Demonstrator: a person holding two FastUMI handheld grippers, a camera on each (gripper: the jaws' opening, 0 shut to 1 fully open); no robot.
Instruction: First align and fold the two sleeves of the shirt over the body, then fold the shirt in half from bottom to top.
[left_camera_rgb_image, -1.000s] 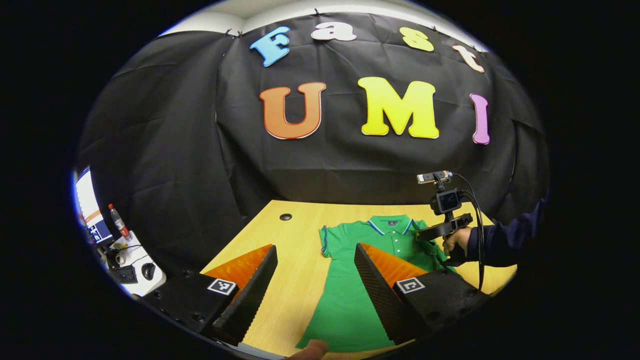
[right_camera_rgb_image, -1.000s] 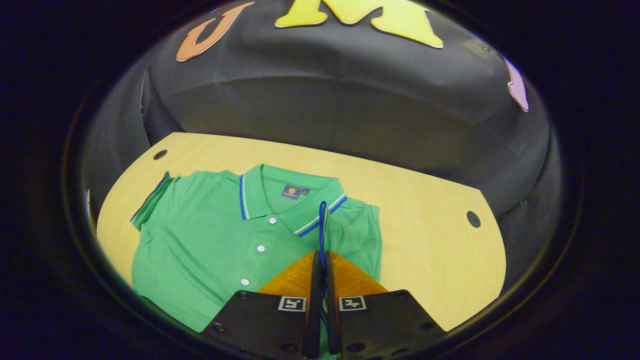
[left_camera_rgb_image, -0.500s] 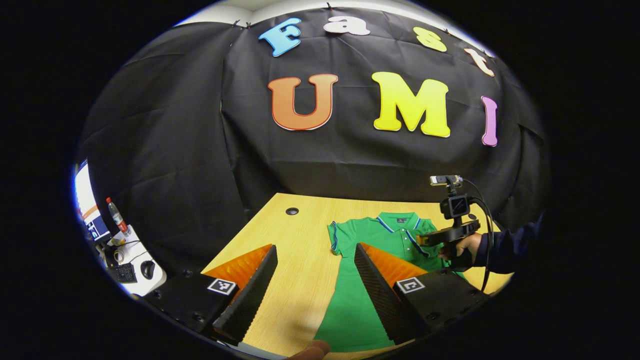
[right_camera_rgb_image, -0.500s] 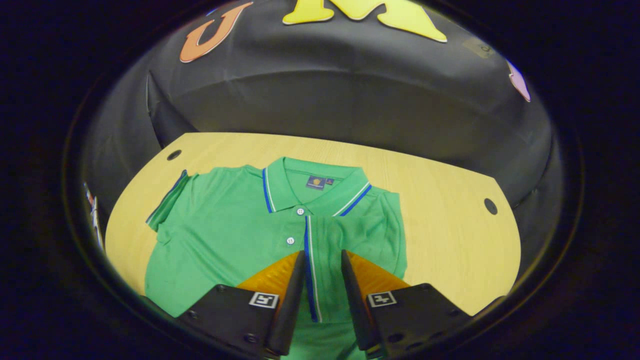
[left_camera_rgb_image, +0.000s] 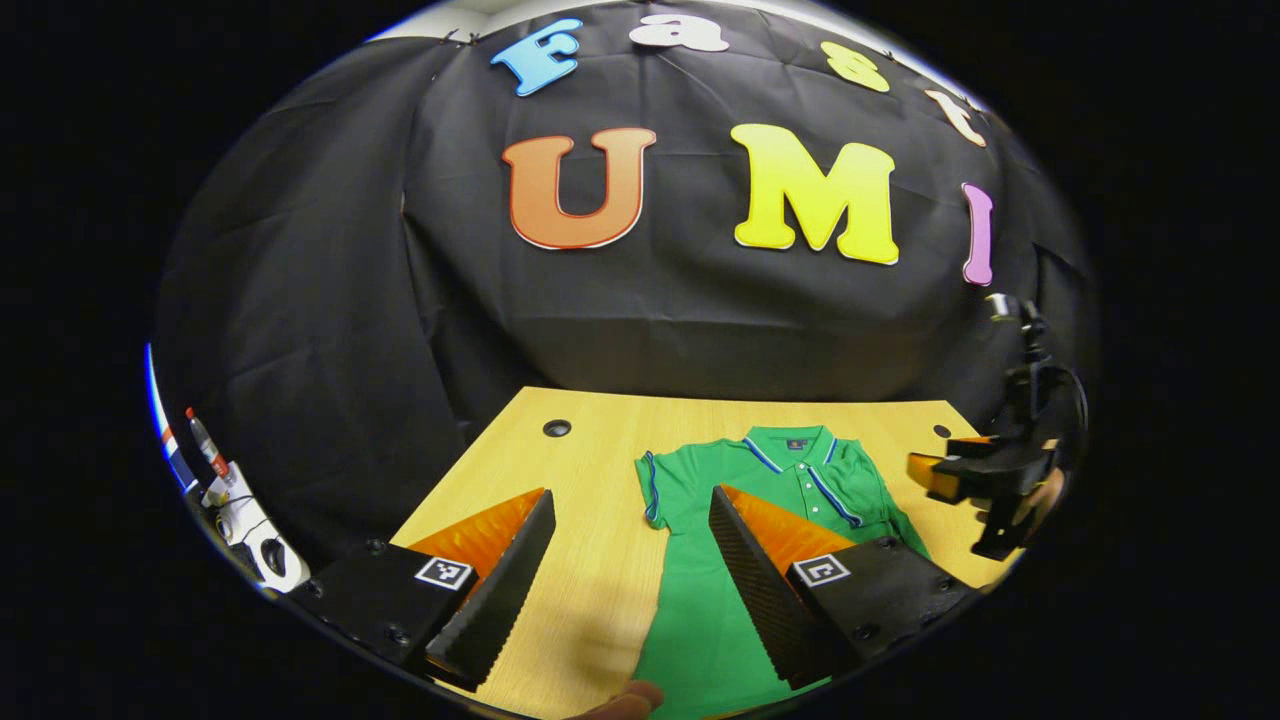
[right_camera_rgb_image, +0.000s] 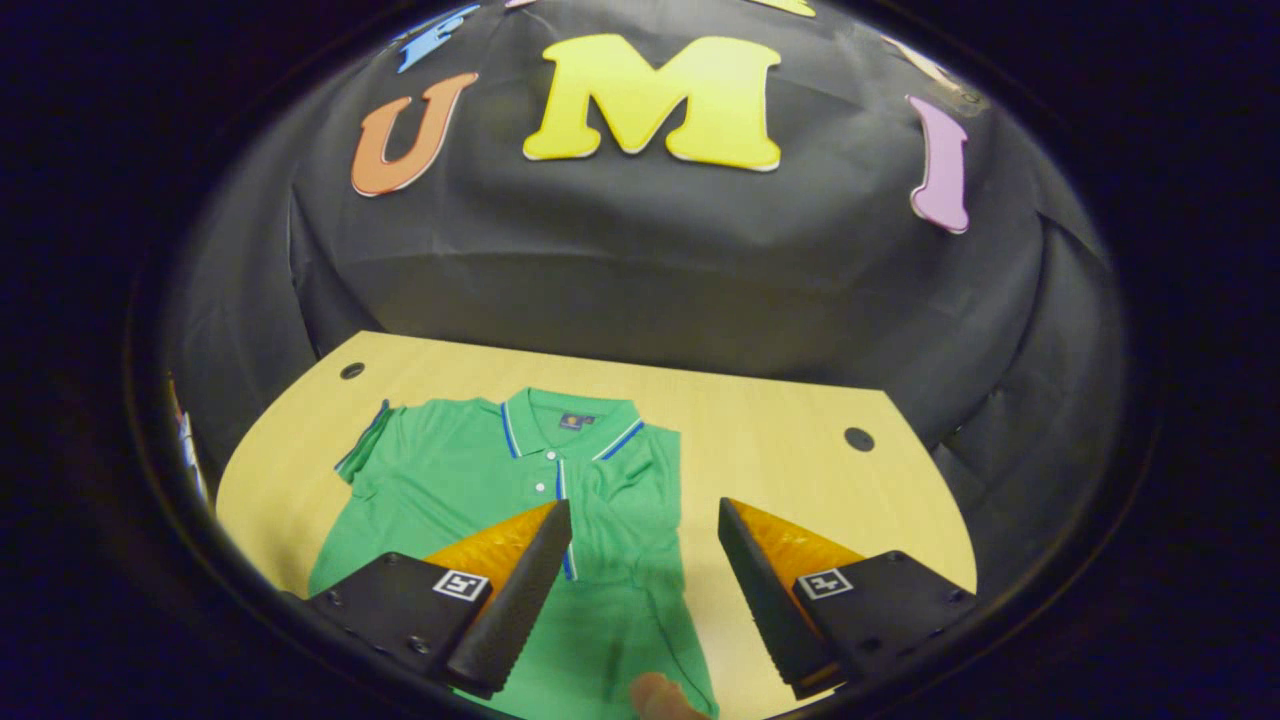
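1. Left gripper view: the shirt (left_camera_rgb_image: 760, 520) lies flat on the table (left_camera_rgb_image: 590, 480), collar toward the wall. Its right sleeve (left_camera_rgb_image: 850, 490) is folded over the body; the left sleeve (left_camera_rgb_image: 652, 485) sticks out unfolded, and the bottom-to-top fold is not yet done. The left gripper (left_camera_rgb_image: 630, 560) hangs above the table, jaws wide apart, holding nothing.
2. Right gripper view: the right gripper (right_camera_rgb_image: 640, 580) stands released, jaws spread over the shirt's right edge, gripping nothing.
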